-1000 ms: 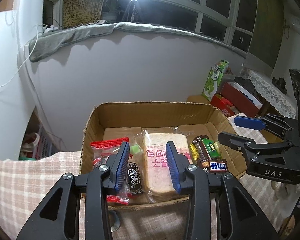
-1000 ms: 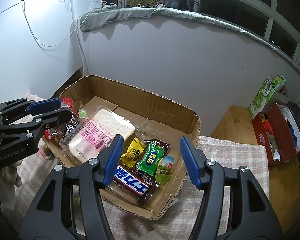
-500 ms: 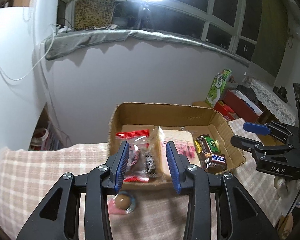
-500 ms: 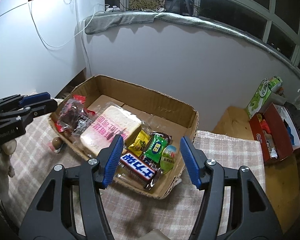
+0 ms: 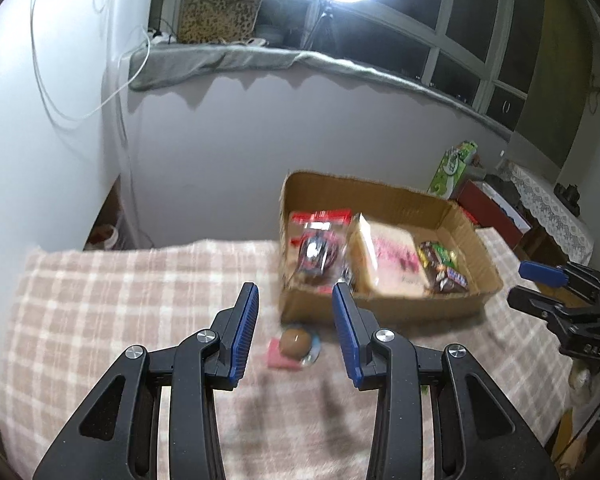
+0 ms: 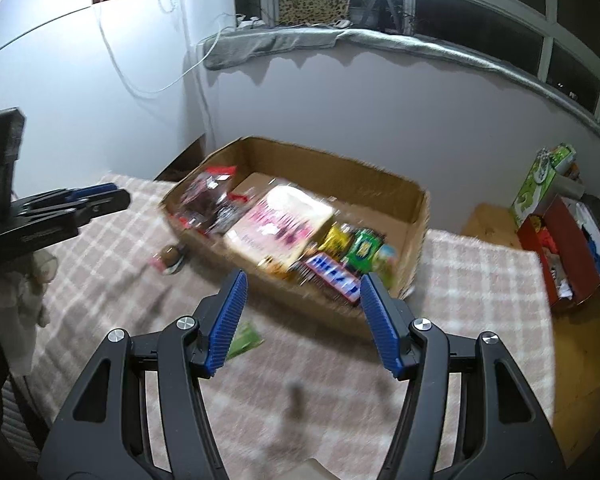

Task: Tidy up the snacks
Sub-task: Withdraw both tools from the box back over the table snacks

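A shallow cardboard box (image 5: 384, 192) (image 6: 340, 168) on the checked cloth holds a red-trimmed clear bag (image 5: 318, 250), a wrapped bread slab (image 5: 392, 262) (image 6: 280, 220) and several small bars (image 6: 340, 272). A small round brown snack in a clear and pink wrapper (image 5: 296, 346) (image 6: 169, 258) lies on the cloth just in front of the box. A green packet (image 6: 242, 338) lies nearer. My left gripper (image 5: 295, 332) hangs open over the brown snack, holding nothing. My right gripper (image 6: 302, 320) stands open and empty in front of the box's near wall.
The checked cloth (image 5: 100, 304) covers the table up to a white wall. A red box (image 6: 564, 248) and a green carton (image 6: 540, 184) stand on a wooden surface to the right. A window sill with a grey cloth (image 5: 220, 60) runs above.
Both grippers have pulled back from the box, which now looks smaller and farther. The brown snack and the green packet on the cloth have come into view. Jaws unchanged.
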{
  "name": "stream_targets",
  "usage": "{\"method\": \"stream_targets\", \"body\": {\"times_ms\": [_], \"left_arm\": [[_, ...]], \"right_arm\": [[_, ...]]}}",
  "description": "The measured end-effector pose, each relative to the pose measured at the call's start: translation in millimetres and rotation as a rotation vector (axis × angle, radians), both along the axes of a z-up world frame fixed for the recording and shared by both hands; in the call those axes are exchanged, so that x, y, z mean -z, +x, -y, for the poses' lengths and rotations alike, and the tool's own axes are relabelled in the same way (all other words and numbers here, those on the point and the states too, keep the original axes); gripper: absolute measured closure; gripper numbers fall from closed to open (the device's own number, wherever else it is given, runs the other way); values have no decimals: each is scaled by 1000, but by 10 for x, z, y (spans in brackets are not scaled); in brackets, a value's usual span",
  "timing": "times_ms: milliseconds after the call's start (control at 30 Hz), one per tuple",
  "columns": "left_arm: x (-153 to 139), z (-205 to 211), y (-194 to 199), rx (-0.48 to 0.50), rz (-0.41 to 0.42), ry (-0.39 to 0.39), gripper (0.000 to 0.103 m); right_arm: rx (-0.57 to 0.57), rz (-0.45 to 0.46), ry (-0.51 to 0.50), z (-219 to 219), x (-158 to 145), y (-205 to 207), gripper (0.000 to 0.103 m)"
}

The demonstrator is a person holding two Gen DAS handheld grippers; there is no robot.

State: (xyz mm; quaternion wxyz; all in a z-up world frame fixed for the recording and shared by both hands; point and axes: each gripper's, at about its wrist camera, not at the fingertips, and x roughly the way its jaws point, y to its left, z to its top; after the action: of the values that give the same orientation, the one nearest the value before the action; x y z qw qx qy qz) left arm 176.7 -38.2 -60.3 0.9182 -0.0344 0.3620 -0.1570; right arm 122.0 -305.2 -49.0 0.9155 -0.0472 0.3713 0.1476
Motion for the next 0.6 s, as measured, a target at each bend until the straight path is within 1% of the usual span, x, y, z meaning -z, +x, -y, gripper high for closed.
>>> {"method": "stream_targets", "body": {"times_ms": [100,400,500,533,600], "left_arm": [[116,-34,-34,4,-26,0,66],[389,-36,-47,40,-100,-2,67],[430,-49,-24,52,-114,-12,67],[440,-53,-11,54,-118,-17,67],[465,-48,31,59,-124,-13,67]], "right_arm": [[-18,-26,13,-82,98,-111,41],[-95,-209,-8,-389,641,-142,42],[-104,-256,8,-436,770,-88,47],[-105,-270,12,-449,803,-65,51],[-101,-287,10,-471,847,-15,53]]}}
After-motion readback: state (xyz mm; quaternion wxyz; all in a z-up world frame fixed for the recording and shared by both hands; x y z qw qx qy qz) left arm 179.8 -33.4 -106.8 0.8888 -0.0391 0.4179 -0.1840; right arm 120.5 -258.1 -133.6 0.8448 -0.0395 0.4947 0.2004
